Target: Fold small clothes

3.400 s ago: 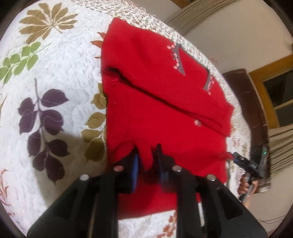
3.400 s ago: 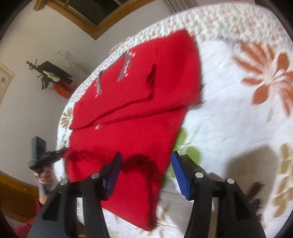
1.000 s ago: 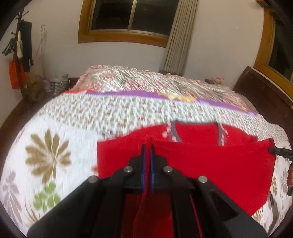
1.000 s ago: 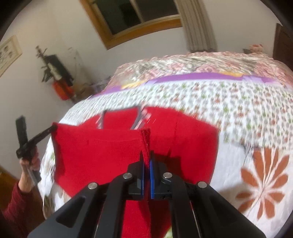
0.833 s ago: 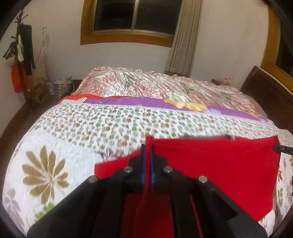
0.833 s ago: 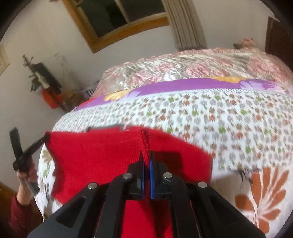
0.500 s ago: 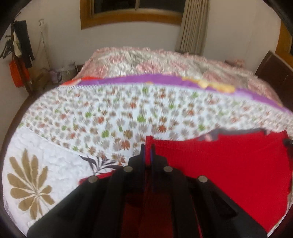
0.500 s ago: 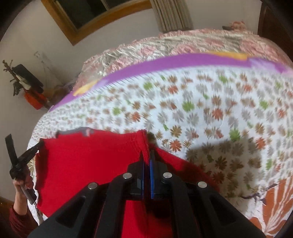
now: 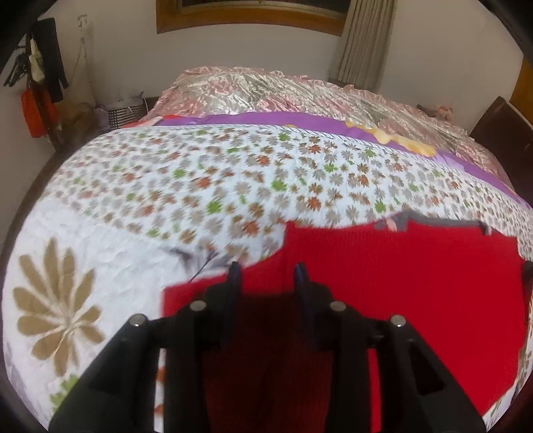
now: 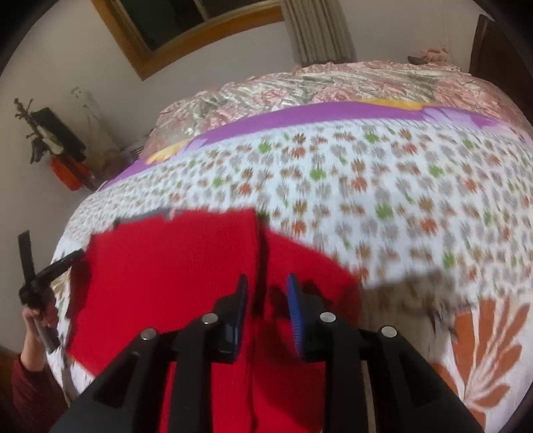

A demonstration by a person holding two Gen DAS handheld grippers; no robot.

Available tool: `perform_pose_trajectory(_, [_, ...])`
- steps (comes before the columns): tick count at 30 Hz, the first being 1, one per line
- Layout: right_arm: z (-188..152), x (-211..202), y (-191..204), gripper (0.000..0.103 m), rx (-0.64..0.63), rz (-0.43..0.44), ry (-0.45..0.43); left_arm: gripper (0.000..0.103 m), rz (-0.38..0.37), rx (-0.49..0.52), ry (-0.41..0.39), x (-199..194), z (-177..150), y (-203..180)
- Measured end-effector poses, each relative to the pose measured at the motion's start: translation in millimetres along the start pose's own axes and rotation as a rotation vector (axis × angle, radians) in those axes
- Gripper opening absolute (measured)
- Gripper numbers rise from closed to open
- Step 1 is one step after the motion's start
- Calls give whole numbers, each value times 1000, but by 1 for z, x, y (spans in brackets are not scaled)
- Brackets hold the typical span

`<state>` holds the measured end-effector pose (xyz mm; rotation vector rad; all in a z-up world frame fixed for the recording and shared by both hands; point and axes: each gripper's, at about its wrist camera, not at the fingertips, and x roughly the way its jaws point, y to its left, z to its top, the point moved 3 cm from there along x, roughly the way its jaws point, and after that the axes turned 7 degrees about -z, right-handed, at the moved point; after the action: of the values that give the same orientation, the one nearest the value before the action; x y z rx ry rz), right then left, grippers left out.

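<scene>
Since half a second ago we have let go: both tongs, then clamped on the red sweater's (image 9: 399,283) edge, now stand parted. Our left gripper (image 9: 266,269) gapes wide at lower centre of its frame, nothing between its fingers. Our right gripper (image 10: 266,286) is likewise spread, a red fold edge running loose between the fingers. We see the sweater lying folded on the floral bedspread (image 9: 200,186), across the lower right of the left view.

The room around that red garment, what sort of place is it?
Most likely a home bedroom. The red garment lies on a bed with a flowered quilt, a wood-framed window with a curtain is behind, and clothes hang on the wall.
</scene>
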<state>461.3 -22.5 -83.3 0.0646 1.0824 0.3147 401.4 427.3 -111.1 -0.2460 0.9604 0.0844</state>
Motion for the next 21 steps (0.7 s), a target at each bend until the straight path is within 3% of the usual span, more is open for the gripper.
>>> perform_pose_trajectory(4, [-49,-24,9,34,-90,32,26,35,-37,29,-4,-38,-43,0])
perform_pose_trajectory(9, [-119,-35,17,34,-142,79,90,38,-67,44,13,-67,-97,-11])
perform_pose_trajectory(13, [-149,-26,23,34,-171,105,140,42,-98,71,28,-74,-129,-25])
perform_pose_trajectory(14, [-153,-23,24,31,-176,90,147,42,-105,72,44,-71,-136,-29])
perform_pose_trajectory(16, [-158,-20,29,10,-182,93,142,42,-101,79,75,-62,-146,-32])
perform_pose_trajectory(21, [-161,-33,24,5,-156,102,117,41,-59,122,82,-53,-159,-34])
